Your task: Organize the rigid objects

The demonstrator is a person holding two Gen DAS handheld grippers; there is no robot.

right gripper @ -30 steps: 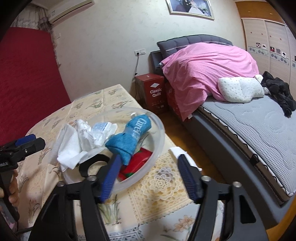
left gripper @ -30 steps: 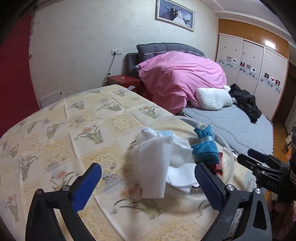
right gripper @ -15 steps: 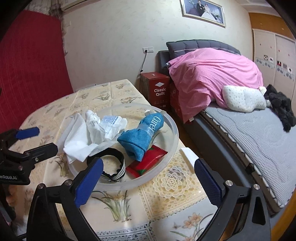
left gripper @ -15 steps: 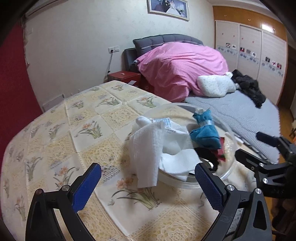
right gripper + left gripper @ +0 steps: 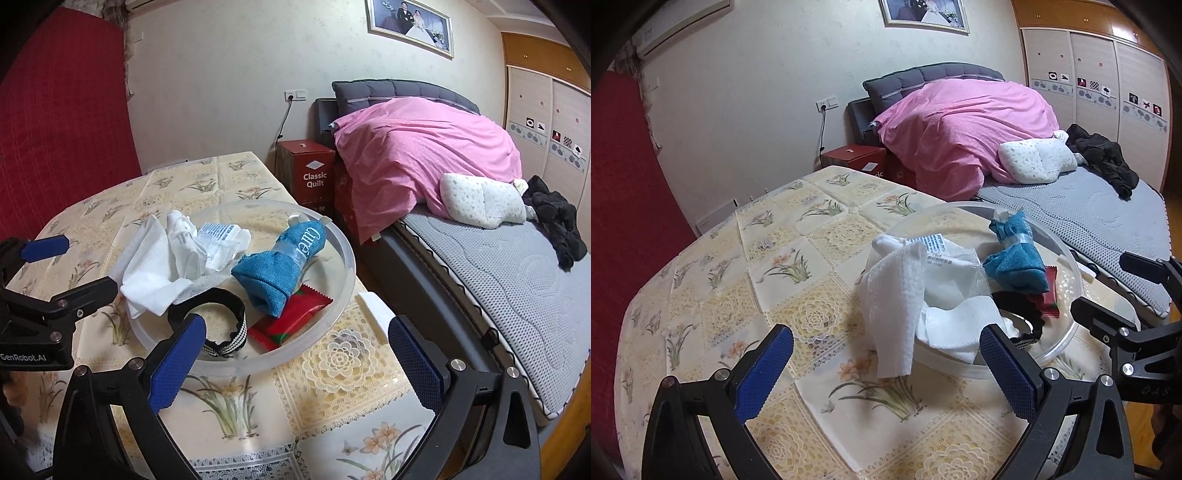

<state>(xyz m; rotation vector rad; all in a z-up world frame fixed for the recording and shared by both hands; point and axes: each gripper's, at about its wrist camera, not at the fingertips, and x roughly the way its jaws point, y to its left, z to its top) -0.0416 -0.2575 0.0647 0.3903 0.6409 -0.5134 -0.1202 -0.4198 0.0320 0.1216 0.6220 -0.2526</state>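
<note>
My left gripper and my right gripper both stand wide apart, gripping nothing. The clear bowl sits on the floral table near its bed-side edge. Inside lie a white cloth draped over the rim, a blue roll, a red packet and a black band.

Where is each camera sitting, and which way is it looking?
Left wrist view: sits on the left tool, looks down over the table at the clear bowl; the right tool shows at right.
Right wrist view: sits on the right tool, looks at the bowl and bed; the left tool shows at left.
Both share the bowl, blue cloth, bed.
</note>
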